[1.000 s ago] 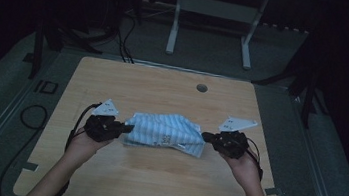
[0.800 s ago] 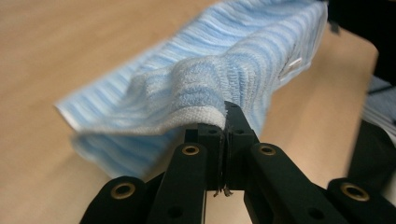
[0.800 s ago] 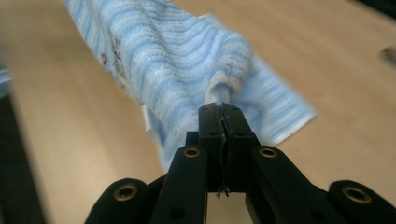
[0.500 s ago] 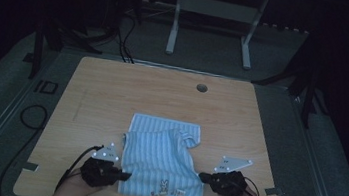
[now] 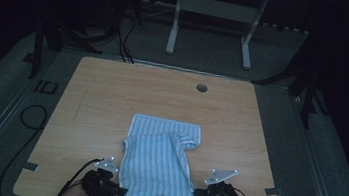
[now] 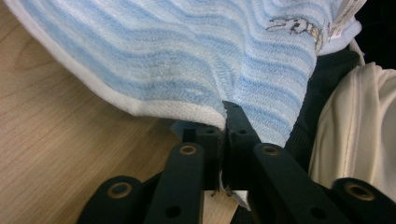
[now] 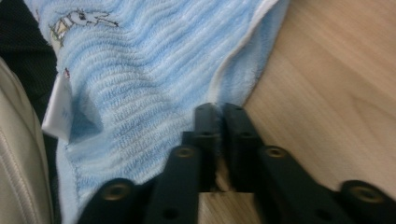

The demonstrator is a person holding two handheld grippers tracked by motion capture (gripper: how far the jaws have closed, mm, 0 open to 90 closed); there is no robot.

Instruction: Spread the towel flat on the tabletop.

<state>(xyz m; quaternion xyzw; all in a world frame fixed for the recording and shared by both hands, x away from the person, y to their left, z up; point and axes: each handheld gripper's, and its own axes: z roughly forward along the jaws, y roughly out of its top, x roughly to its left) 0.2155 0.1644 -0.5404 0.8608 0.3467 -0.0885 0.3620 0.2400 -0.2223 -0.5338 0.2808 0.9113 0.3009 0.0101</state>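
Observation:
A light-blue striped towel (image 5: 159, 166) lies lengthwise on the wooden table (image 5: 112, 95), its far part folded over and its near end hanging off the front edge. My left gripper (image 5: 121, 190) is at the towel's near left edge. In the left gripper view its jaws (image 6: 225, 109) have just been opening, but the towel's (image 6: 187, 56) white hem is still caught between the tips. My right gripper (image 5: 196, 195) is at the near right edge. Its jaws (image 7: 217, 108) have just been opening too: a thin slit shows, and the towel's (image 7: 140, 70) hem lies at the tips.
A round cable hole (image 5: 202, 88) sits near the table's far edge. A white label (image 7: 58, 107) hangs from the towel's near end, beside the person's cream clothing (image 6: 359, 126). Behind the table stands a pale frame (image 5: 214, 7), and cables (image 5: 29, 115) lie on the floor at the left.
Both hands came down and back toward the table's front edge. The towel, bunched between the grippers a second ago, now lies drawn out toward the person.

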